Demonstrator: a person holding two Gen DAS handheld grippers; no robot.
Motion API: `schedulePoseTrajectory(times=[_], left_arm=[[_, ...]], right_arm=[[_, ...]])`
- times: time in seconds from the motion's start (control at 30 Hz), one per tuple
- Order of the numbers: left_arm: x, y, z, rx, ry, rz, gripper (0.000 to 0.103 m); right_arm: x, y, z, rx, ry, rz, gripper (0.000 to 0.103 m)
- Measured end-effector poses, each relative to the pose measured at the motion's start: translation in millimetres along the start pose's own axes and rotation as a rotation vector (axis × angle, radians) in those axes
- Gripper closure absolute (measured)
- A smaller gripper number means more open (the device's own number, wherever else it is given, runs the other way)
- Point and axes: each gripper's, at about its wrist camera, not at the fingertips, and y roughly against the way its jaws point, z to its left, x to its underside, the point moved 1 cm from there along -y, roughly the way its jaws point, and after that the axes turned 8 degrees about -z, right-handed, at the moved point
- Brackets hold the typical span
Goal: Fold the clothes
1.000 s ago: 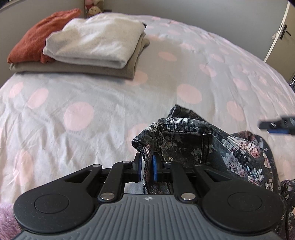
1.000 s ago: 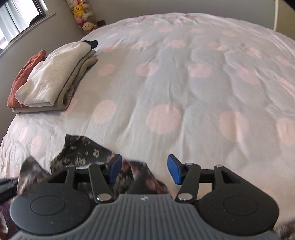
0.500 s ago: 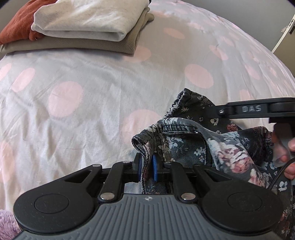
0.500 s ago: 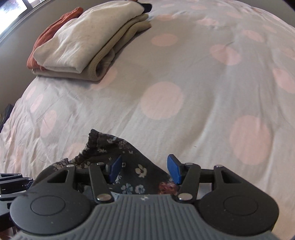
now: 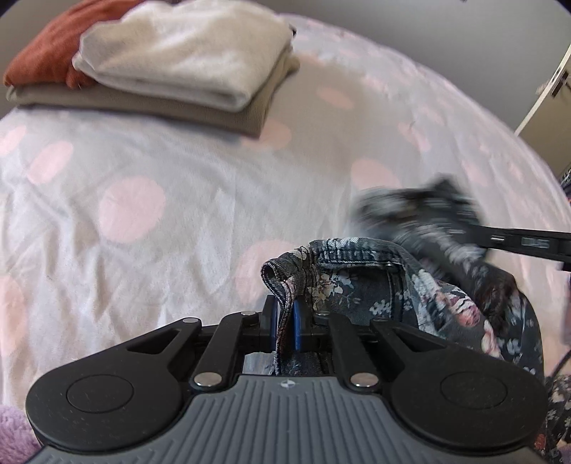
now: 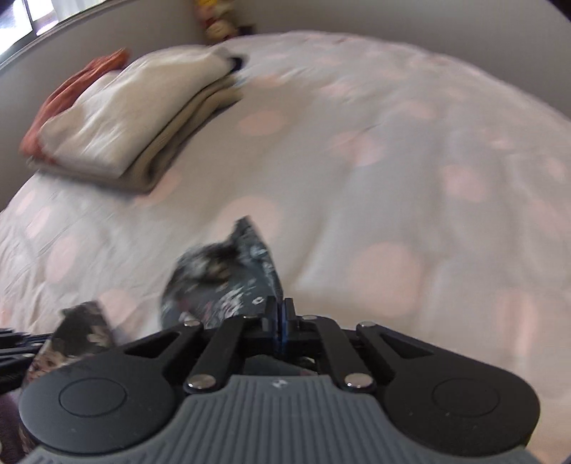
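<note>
A dark floral denim garment [image 5: 410, 285] lies bunched at the near edge of the bed. My left gripper [image 5: 284, 323] is shut on its elastic waistband, which sticks up between the blue pads. In the right wrist view my right gripper [image 6: 280, 321] is shut on another corner of the floral garment [image 6: 221, 282], which rises blurred just left of the pads. The right gripper's black body [image 5: 524, 242] shows at the right of the left wrist view, against the cloth.
A stack of folded clothes [image 5: 185, 67] sits at the far left of the bed: cream on top, taupe beneath, a rust-red piece [image 5: 46, 53] behind. The grey bedspread with pink dots [image 5: 132, 210] stretches ahead. Plush toys [image 6: 221, 21] stand by the wall.
My right gripper went from open to shut on the floral garment's corner and is moving, blurring the view. The left gripper kept its hold on the waistband and tilted up slightly.
</note>
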Motion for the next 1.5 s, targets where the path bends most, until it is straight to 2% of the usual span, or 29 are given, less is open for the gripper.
schedulePoseTrajectory(times=[0.17, 0.37, 0.6, 0.8, 0.93, 1.07, 1.23, 1.5], left_arm=[[-13, 32, -3, 0.000, -0.020, -0.108, 0.097], [-36, 71, 2, 0.019, -0.031, -0.213, 0.097], [-59, 112, 30, -0.015, 0.032, -0.329, 0.098], [-71, 137, 66, -0.052, 0.108, -0.390, 0.098], [-77, 149, 90, -0.083, 0.163, -0.433, 0.098], [-88, 164, 99, -0.095, 0.157, -0.478, 0.098], [-106, 153, 100, -0.123, 0.119, -0.446, 0.098], [-130, 86, 79, -0.215, -0.042, -0.368, 0.098]], right_arm=[[-4, 80, -79, 0.267, -0.098, -0.132, 0.101], [12, 192, -159, 0.539, -0.187, -0.269, 0.101], [45, 297, -206, 0.739, -0.278, -0.365, 0.101], [76, 351, -228, 0.851, -0.353, -0.432, 0.101], [92, 370, -240, 0.911, -0.401, -0.444, 0.101], [99, 376, -234, 0.918, -0.397, -0.462, 0.101], [91, 336, -246, 0.910, -0.370, -0.393, 0.101], [77, 265, -269, 0.896, -0.330, -0.271, 0.101]])
